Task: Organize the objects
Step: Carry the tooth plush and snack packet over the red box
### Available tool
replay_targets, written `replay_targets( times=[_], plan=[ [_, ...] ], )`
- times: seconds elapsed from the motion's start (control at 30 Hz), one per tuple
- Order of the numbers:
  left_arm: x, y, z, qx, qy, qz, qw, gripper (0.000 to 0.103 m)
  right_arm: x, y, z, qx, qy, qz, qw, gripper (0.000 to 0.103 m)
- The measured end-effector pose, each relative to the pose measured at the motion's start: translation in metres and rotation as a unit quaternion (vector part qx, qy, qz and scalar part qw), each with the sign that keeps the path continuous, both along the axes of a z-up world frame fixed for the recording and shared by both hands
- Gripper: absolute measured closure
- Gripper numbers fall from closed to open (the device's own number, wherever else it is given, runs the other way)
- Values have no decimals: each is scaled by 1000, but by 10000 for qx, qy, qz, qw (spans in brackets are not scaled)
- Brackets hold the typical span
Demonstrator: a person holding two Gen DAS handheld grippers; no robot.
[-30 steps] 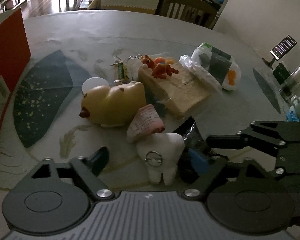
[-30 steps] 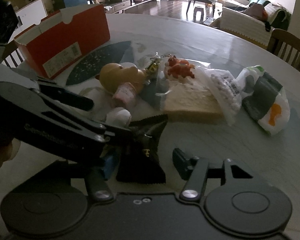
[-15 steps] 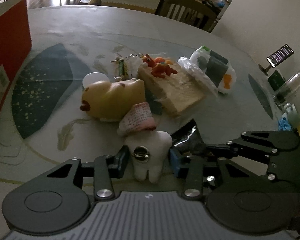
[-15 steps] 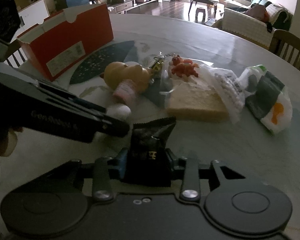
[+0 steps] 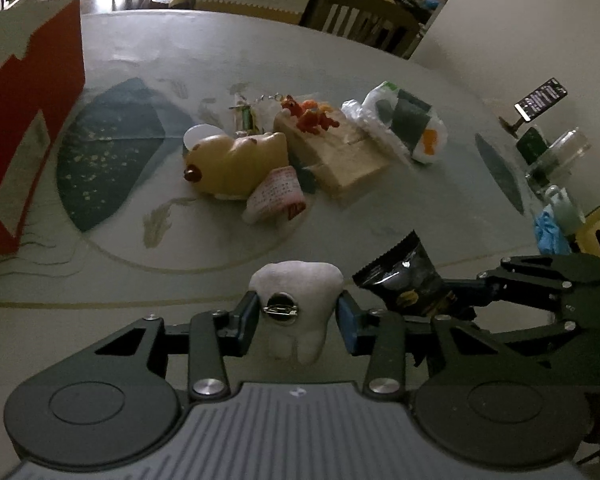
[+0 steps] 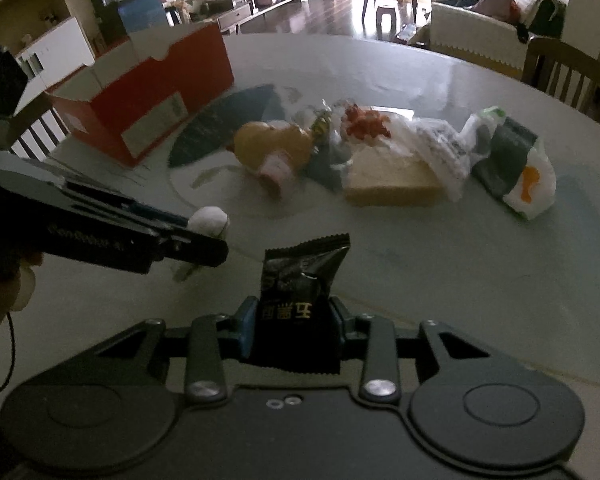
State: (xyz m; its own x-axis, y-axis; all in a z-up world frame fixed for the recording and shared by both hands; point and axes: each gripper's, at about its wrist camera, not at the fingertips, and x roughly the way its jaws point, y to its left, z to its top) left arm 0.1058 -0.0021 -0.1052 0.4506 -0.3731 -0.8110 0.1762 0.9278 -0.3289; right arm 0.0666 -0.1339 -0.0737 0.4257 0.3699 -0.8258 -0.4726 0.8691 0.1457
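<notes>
Two claws, tooth plush [image 5: 298, 304] upright, black packet [image 6: 296, 304] upright

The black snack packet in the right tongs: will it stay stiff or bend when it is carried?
The black snack packet is thin crinkled foil, so it probably flexes and weighs little. The right tongs pinch only its lower half; the serrated top stands free and may flop. Its glossy film could slip if the grip loosens.

A white plush tooth [image 5: 300, 308] with a metal pin on its face stood upright, clamped at both sides above the table. Beside it a black snack packet [image 6: 298, 304] with yellow characters and a serrated top edge was held upright, its crinkled top leaning slightly right.
</notes>
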Motion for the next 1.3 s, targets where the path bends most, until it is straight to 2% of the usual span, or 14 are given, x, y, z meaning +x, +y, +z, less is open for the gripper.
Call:
replay_targets(
  times=[0.27,0.53,0.67,0.93,1.3],
  plan=[
    [-17,24,28,-123,-174,-58,9998,63,-11,18,37,74,-160,-92,9998,67],
    [-22,63,55,-124,-472,-164,9987,63,-17,56,68,-61,-491,0,9988,67],
    [-21,89,69,-93,-597,-178,9980,63,-13,77,82,22,-602,7,9982,67],
    [-16,148,90,95,-834,-150,9964,63,1,132,100,43,-802,111,9967,67],
    [-2,227,104,545,-986,-34,9936,63,34,220,106,-39,-917,404,9950,67]
  ],
)
